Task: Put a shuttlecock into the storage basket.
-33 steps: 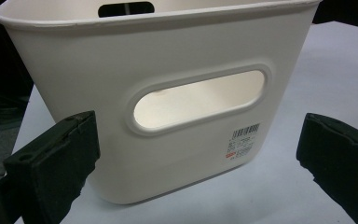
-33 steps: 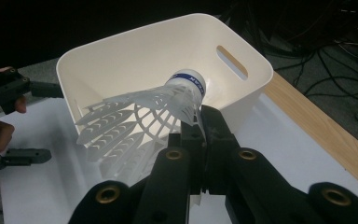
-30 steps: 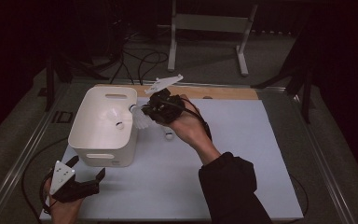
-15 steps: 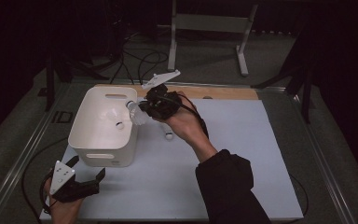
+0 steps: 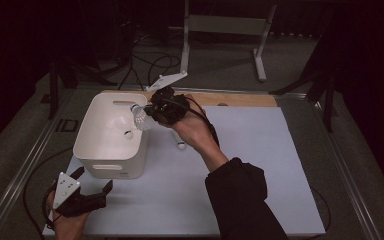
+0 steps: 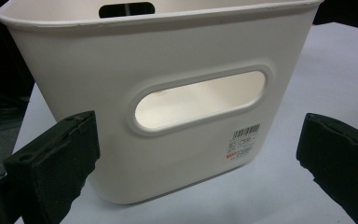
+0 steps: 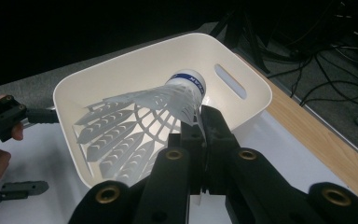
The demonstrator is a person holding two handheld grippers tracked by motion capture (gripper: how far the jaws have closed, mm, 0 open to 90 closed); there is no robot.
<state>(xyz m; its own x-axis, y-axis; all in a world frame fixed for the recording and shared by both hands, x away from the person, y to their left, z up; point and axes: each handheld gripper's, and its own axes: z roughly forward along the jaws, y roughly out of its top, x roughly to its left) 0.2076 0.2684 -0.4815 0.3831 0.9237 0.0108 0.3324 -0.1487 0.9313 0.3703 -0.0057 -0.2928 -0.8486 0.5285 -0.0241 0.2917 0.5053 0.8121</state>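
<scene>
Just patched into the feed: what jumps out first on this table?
The right gripper is shut on a white shuttlecock, held over the white bin at the table's left. Another shuttlecock lies inside the bin, and a third sits on the mat beside it. The left gripper waits open before the bin's near wall.

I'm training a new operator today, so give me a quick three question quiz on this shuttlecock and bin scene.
1. True or false: the right gripper is shut on the shuttlecock.
2. What is the shuttlecock held above? A) the white bin B) the wooden strip C) the floor
3. How do the left gripper jaws stand?

Key: 1 true. 2 A. 3 open, apart from the bin, holding nothing.
</scene>
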